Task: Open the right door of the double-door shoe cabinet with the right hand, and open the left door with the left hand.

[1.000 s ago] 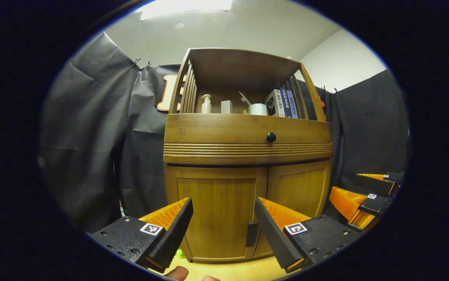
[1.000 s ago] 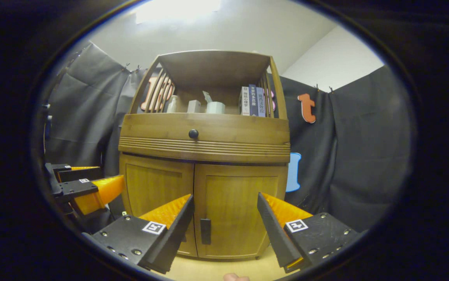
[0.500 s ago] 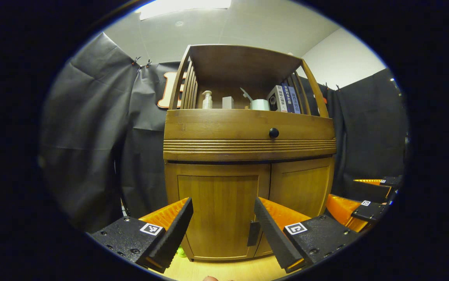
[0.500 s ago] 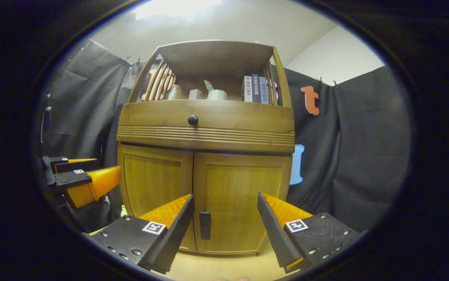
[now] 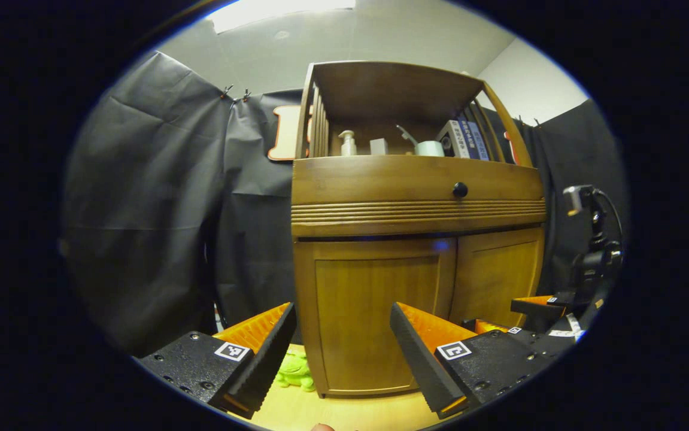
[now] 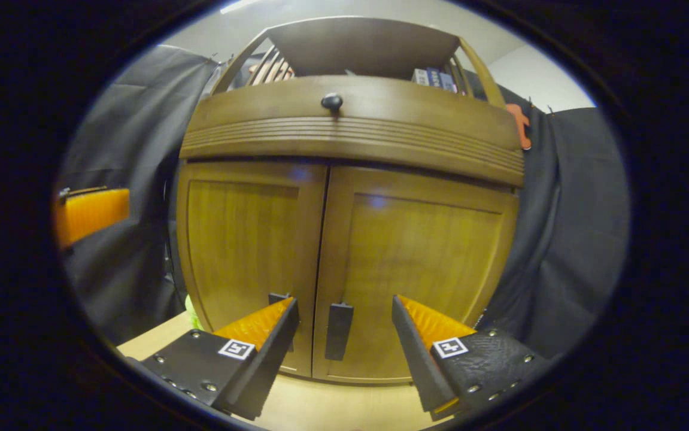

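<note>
**Both grippers held open before the closed shoe cabinet**

A booth hung with dark grey cloth [image 5: 140,197] is seen, with a pale wooden floor [image 6: 332,407] along the near edge. The tall honey-brown wooden shoe cabinet [image 6: 350,137] stands upright on that floor against the far cloth, its long axis vertical and its front turned toward both cameras. Both doors are shut and meet at a vertical seam.

In the right gripper view the right gripper [image 6: 344,347] is held close to the front, low down, with its fingers spread wide and nothing between them. The right door [image 6: 422,269] carries a dark upright bar handle [image 6: 339,331], which is seen in the gap between the fingers but is not touched. The left door [image 6: 242,251] has a like handle just beside the seam, partly hidden behind one finger. Open floor lies between the fingers and the door bottoms.

In the left gripper view the left gripper [image 5: 341,353] is held farther back and to the left, fingers likewise wide apart and empty. The left door [image 5: 374,311] is framed between them. A small green toy [image 5: 296,371] lies on the floor by the cabinet's near left corner. At the right edge a black camera stand [image 5: 592,251] is seen.

Above the doors a ribbed drawer front with a round black knob [image 5: 460,190] overhangs. On the open shelf a white pump bottle [image 5: 348,142], a pale cup [image 5: 429,148] and upright books [image 5: 467,133] are kept.
</note>
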